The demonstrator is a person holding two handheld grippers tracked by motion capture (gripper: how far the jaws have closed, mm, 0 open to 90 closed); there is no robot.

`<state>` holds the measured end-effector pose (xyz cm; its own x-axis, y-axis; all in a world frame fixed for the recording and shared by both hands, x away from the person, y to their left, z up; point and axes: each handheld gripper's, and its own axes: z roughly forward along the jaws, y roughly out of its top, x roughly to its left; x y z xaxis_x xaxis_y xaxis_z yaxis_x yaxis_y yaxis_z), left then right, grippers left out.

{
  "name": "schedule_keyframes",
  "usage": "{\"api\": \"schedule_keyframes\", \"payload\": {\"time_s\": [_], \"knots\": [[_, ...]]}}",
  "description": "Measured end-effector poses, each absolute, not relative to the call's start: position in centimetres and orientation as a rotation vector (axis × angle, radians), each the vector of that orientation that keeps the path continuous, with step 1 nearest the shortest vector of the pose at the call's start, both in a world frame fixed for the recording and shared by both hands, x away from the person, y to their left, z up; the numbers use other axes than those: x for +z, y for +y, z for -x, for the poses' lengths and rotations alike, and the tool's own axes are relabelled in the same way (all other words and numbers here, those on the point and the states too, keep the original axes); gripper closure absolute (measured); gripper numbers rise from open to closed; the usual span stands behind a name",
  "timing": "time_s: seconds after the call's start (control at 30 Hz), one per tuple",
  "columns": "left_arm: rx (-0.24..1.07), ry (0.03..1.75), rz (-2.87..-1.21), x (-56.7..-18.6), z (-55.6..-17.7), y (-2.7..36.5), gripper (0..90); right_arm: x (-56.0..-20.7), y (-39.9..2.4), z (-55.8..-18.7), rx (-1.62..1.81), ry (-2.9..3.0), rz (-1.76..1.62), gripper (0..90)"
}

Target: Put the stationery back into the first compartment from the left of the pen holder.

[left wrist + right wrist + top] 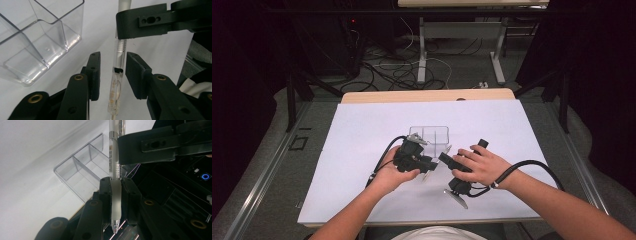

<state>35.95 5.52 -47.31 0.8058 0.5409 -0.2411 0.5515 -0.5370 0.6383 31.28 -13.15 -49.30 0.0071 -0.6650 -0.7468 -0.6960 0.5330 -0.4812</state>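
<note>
A clear pen (114, 157) with a frosted grip stands between the pads of my right gripper (116, 181), which is shut on that grip; the pen's tip points back at the camera. In the left gripper view, the pen's clear barrel (117, 75) lies between the jaws of my left gripper (113, 56). Those jaws are open, with a gap on each side of the barrel. From above, the left gripper (432, 165) and right gripper (446, 159) meet nose to nose at the table's middle, with the pen (447, 149) slanting between them.
A clear plastic box (429, 135) with dividers stands just behind the grippers, its compartments bare (60, 30). A white sheet (362, 150) covers the table. Beyond the far edge are floor cables (397, 70) and another table's legs.
</note>
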Motion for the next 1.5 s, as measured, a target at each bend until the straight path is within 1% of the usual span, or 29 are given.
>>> {"api": "schedule_keyframes", "payload": {"time_s": [0.4, 0.67, 0.97, 1.17, 1.5], "knots": [[-0.029, 0.781, -2.298, -47.8, -36.2, 4.0, 70.0, -49.2, -13.1, -31.2, 0.041, 1.681, 1.162, 79.5], [-0.029, 0.767, -2.328, -48.0, -36.4, 3.5, 78.4, -49.3, -13.1, -31.1, 0.050, 1.677, 1.166, 79.5], [-0.044, 0.782, -2.322, -48.1, -36.5, 3.7, 79.1, -49.4, -13.0, -31.1, 0.047, 1.680, 1.161, 78.4], [-0.035, 0.802, -2.314, -48.2, -36.8, 4.2, 79.2, -49.3, -13.0, -31.3, 0.028, 1.698, 1.144, 70.8], [-0.019, 0.838, -2.260, -47.8, -37.2, 5.3, 79.2, -47.9, -13.7, -32.4, 0.074, 1.768, 1.059, 59.6]]}}
